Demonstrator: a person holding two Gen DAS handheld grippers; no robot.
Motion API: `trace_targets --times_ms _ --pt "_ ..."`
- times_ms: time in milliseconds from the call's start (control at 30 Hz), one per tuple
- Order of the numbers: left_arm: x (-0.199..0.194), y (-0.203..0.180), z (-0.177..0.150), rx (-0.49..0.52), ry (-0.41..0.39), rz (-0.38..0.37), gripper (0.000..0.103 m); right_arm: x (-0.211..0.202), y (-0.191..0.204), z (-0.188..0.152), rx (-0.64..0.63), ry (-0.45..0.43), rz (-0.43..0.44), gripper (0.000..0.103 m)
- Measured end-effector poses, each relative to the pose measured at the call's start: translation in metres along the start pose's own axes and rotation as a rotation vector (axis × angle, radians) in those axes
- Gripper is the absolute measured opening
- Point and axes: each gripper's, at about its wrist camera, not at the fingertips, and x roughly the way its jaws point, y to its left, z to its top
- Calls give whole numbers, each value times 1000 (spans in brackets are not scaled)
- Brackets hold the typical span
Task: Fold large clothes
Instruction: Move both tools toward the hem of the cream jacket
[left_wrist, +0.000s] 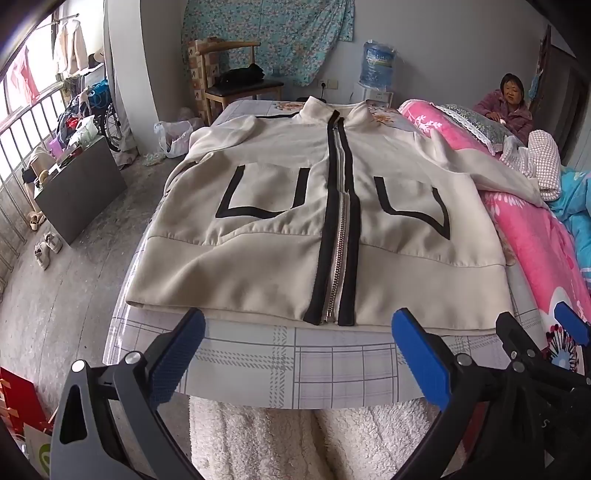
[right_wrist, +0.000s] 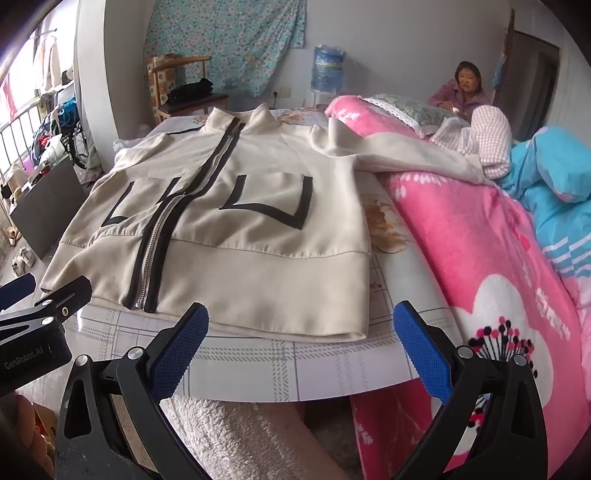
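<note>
I read only "GenRobot.AI", printed on the left gripper (right_wrist: 22, 295) body; the water bottle (right_wrist: 328, 70) label is too blurred.

Two wrist views, angled down over the bed's near edge

Both look toward twelve o'clock across the cream jacket (left_wrist: 295, 221); the right-hand view sits nearer three o'clock, beside the pink quilt (right_wrist: 480, 258).

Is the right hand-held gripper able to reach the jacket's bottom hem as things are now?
Probably yes. The right hand-held gripper is open, empty and aimed at the bottom hem of the jacket, which lies flat just ahead with nothing between.
</note>
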Motion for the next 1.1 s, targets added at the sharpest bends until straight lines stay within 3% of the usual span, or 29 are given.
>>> trace_targets --times_ms 1100 --pt "10 15 0 -26 15 3 99 -3 7 8 -9 -3 -26 97"
